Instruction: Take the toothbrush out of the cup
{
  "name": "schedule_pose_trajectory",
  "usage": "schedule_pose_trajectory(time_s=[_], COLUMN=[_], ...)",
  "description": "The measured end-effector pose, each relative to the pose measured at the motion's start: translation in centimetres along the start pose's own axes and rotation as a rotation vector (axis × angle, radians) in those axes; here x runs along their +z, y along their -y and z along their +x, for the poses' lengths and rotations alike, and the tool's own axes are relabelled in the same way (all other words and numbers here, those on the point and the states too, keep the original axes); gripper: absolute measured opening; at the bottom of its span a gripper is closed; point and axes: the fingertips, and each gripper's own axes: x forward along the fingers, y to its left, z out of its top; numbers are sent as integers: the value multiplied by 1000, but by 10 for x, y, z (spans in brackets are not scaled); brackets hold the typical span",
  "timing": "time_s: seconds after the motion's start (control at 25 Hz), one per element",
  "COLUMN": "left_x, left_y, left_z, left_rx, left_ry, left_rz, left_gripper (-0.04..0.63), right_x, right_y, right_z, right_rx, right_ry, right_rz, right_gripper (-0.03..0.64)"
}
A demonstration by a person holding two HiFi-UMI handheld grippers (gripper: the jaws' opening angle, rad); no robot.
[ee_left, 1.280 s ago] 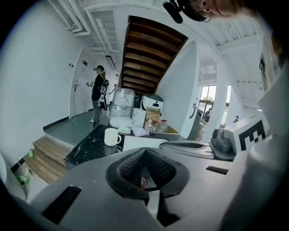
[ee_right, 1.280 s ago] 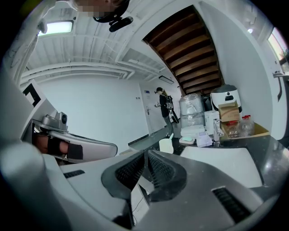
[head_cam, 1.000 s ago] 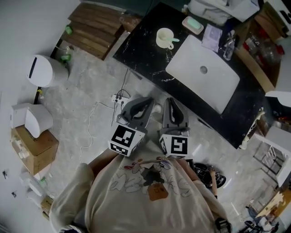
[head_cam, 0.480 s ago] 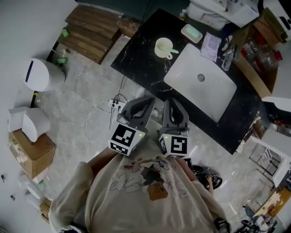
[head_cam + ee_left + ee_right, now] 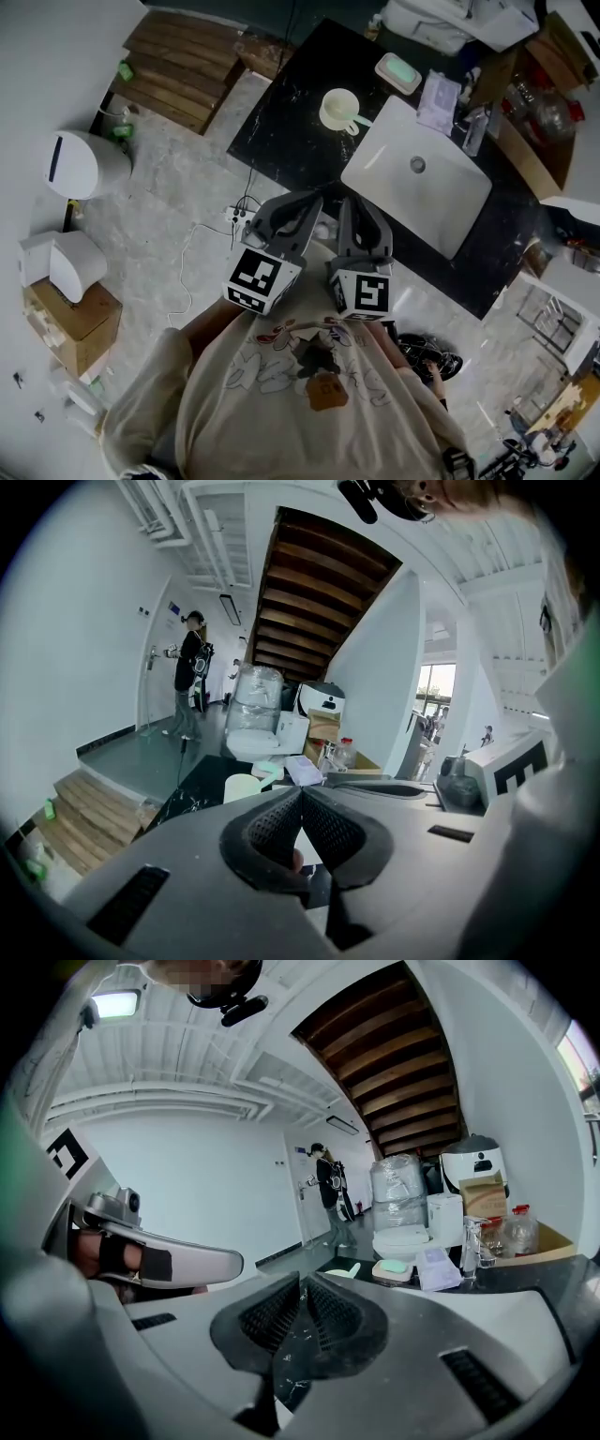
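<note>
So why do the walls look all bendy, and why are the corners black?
Left gripper view and right gripper view: the wide lens curves the wooden stairs and leaves black corners. Head view: evenly lit, fairly sharp; the white sink is brightest against the black counter.

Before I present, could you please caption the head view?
Left claw and right claw, both shut, face the counter where the toothbrush sits in its cup beside the sink.
</note>
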Motion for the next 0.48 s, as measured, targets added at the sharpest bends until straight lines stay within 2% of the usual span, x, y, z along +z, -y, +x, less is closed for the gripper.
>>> schedule_pose_trajectory(time_s=[0.48], left_x=[5], left_y=[-50], left_z=[45], left_rx=[-57], left_ry=[-55], left_rz=[-40], left_gripper=[15], right_x=[-2], right_y=[20], right_z=[63], right_rx=[-65], right_ry=[-53], right_rz=[76], right_gripper=[37])
